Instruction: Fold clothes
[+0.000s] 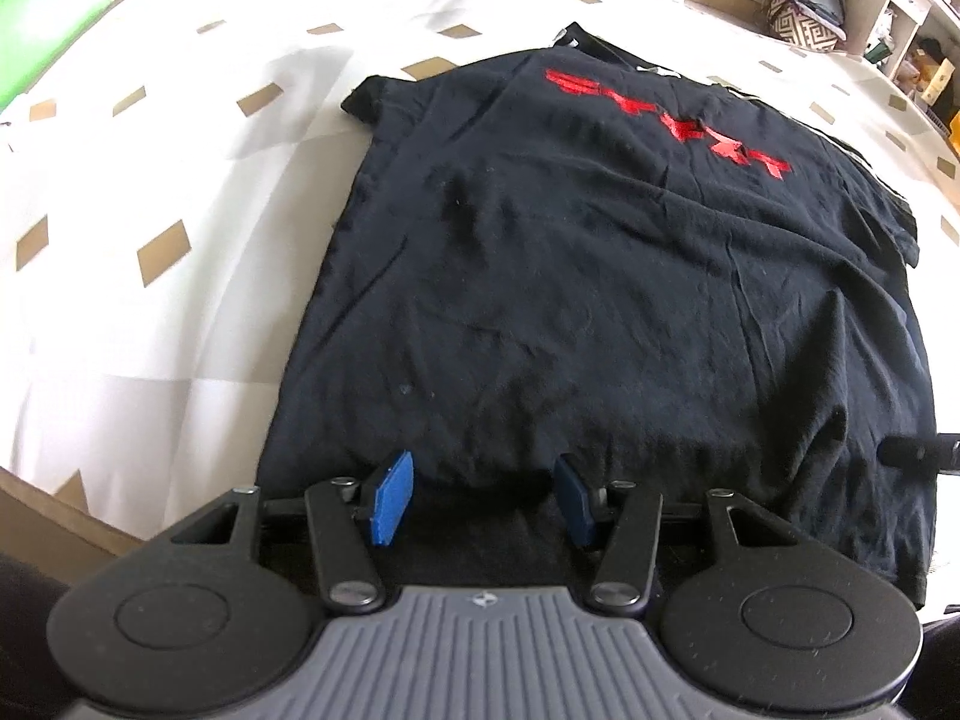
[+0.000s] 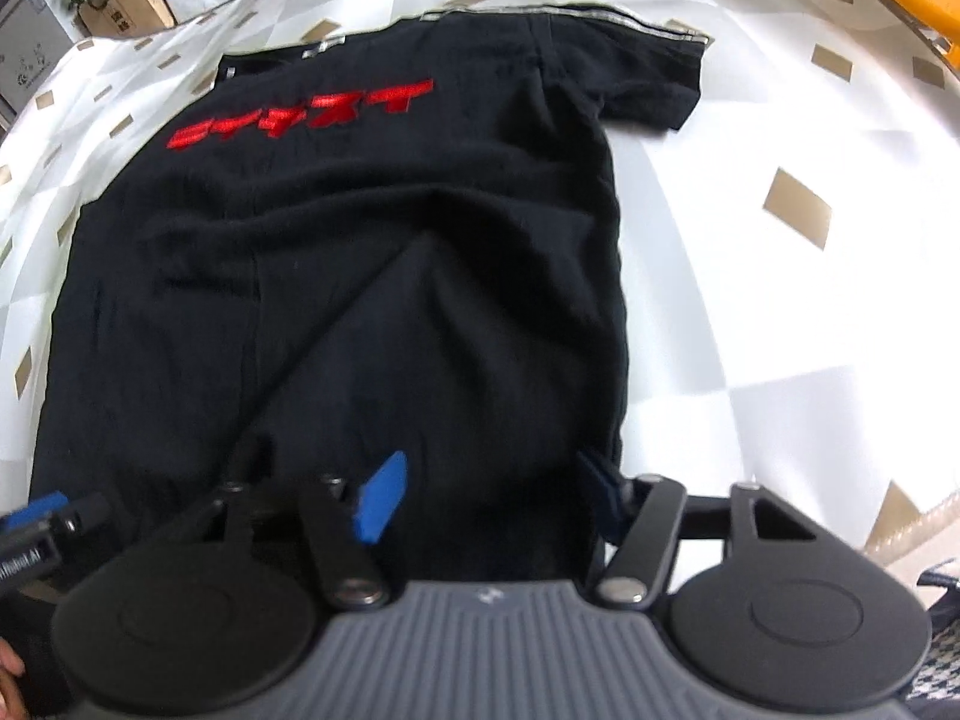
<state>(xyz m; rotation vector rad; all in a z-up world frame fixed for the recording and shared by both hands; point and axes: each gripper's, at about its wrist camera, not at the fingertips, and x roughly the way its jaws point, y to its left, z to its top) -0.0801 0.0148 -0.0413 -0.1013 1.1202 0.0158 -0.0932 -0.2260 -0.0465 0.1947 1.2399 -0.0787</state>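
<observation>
The black cotton T-shirt with red lettering (image 1: 600, 276) lay flat on the bed's white, tan-diamond sheet (image 1: 150, 180). The left tongs (image 1: 480, 495) and right tongs (image 2: 489, 495) straddled its near hem, half-spread; grip unclear. Soft and limp, it seemed best pinched at the hem corners.

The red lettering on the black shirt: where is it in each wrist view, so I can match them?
Left wrist view: red lettering sits upper right of centre, slanting down to the right.
Right wrist view: red lettering sits upper left, slanting up to the right.
Shared landmark: the black shirt lying on the white, tan-diamond sheet.
</observation>
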